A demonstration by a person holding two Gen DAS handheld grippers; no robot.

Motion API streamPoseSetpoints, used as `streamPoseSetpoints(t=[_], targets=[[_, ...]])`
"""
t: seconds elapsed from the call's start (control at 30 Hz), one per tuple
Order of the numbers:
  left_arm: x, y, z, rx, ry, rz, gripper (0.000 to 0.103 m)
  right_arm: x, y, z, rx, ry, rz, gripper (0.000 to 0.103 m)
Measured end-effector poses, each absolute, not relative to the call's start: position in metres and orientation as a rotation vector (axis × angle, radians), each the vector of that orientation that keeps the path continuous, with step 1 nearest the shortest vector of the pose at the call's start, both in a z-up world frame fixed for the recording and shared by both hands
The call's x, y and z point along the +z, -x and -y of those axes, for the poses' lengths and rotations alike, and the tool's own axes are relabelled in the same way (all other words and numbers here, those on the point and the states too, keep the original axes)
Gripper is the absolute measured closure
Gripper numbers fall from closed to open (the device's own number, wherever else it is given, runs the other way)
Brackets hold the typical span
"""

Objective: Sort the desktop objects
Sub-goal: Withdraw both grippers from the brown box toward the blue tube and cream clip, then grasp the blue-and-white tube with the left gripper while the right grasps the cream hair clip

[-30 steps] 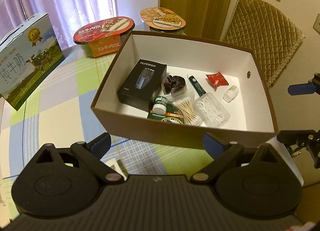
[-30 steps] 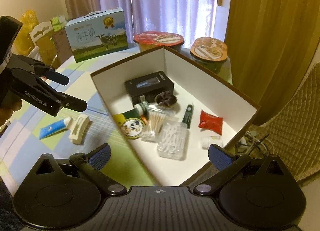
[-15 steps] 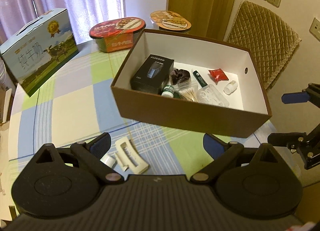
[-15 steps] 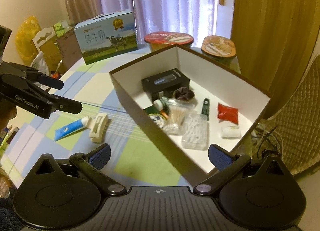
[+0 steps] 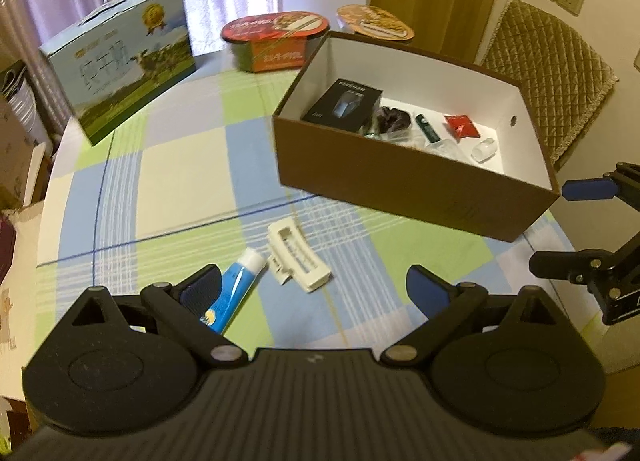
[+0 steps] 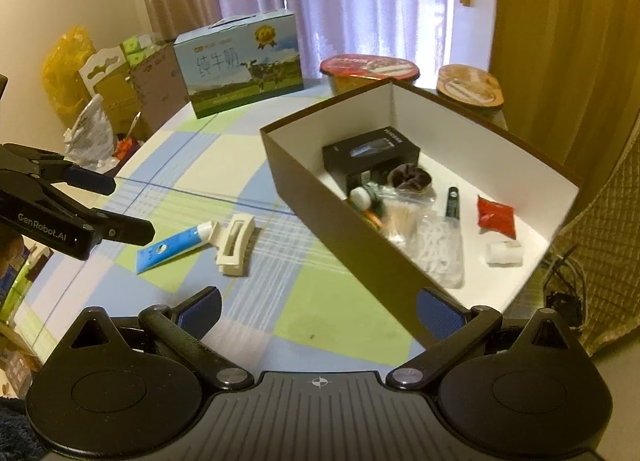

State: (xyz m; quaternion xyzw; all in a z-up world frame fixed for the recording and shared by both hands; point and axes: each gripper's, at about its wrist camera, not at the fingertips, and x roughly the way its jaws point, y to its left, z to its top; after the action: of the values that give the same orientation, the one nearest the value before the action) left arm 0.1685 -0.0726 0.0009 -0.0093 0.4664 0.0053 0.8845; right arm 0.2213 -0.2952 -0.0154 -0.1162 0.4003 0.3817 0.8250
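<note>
A brown cardboard box (image 5: 416, 189) (image 6: 344, 221) with a white inside stands on the checked tablecloth. It holds a black carton (image 5: 342, 105) (image 6: 370, 155), a dark scrunchie (image 6: 410, 177), cotton swabs (image 6: 402, 217), a red sachet (image 5: 462, 127) (image 6: 496, 215) and other small items. On the cloth in front of it lie a white hair claw clip (image 5: 298, 257) (image 6: 236, 243) and a blue tube (image 5: 236, 289) (image 6: 176, 247). My left gripper (image 5: 316, 293) (image 6: 120, 207) hangs open just short of the clip and tube. My right gripper (image 6: 318, 309) (image 5: 560, 225) is open, empty, near the box's front corner.
A blue milk carton box (image 5: 120, 69) (image 6: 242, 69) stands at the far left. Two instant noodle bowls (image 5: 276, 39) (image 6: 370, 69) sit behind the brown box. A quilted chair back (image 5: 548, 73) is beyond the table's right edge. Boxes and bags (image 6: 100, 77) crowd the left.
Both grippers have pulled back from the brown box. The clip and tube have come into the left wrist view, close to the left gripper's fingers. Jaws stay open.
</note>
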Motion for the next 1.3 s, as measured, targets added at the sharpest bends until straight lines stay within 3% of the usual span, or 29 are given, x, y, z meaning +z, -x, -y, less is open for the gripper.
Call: streamPoseSetpoints(t=[0.7,1.3], targets=[[-0.027,-0.131,0.022,0.154,0.095,-1.044,0.006,-0.053,-0.205,0.237,0.893,0.278,-0.916,0.002],[-0.071,-0.143,-0.017,0.208,0.120,-1.097,0.006,-0.099,-0.212,0.189,0.929,0.283,-0.958,0.002]])
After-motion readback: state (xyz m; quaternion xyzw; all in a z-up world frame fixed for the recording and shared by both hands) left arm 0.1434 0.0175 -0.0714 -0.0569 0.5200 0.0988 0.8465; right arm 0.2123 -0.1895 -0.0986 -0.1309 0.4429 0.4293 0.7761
